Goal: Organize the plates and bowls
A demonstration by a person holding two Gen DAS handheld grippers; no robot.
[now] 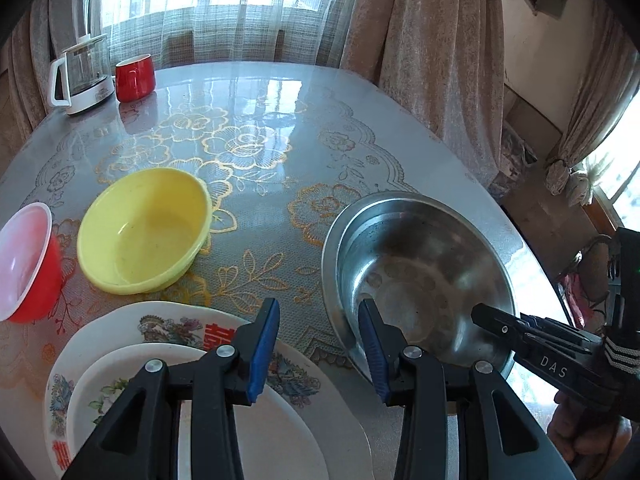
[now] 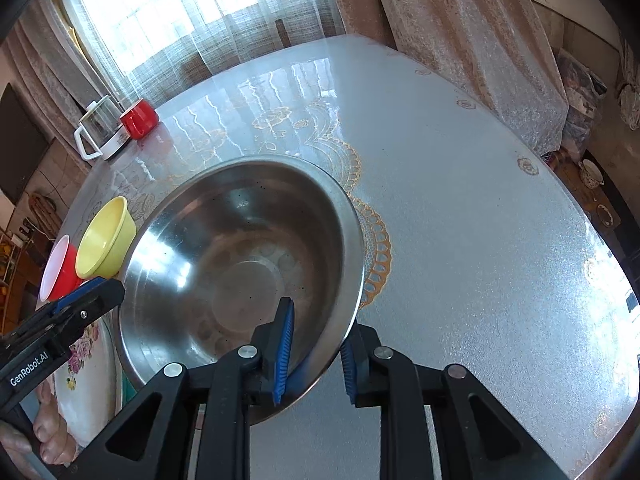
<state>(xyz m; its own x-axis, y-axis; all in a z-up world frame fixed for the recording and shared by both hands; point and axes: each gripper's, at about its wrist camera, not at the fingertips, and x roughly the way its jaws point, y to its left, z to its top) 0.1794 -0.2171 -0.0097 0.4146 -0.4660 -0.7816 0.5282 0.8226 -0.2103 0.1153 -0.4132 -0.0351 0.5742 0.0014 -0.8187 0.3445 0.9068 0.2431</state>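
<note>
From the left: a red bowl (image 1: 24, 260) with a pale inside, a matte yellow bowl (image 1: 144, 232), then two stacked floral plates (image 1: 168, 328), glazed and slick, under the left gripper (image 1: 320, 340), whose jaws are released and empty. At right, the right gripper (image 2: 314, 348) has its jaws clenched on the near rim of the steel bowl (image 2: 240, 264), which tilts above the glossy surface (image 2: 480, 240). Polished metal pinched at one thin edge could pivot or slip out and clatter down onto the plates.
</note>
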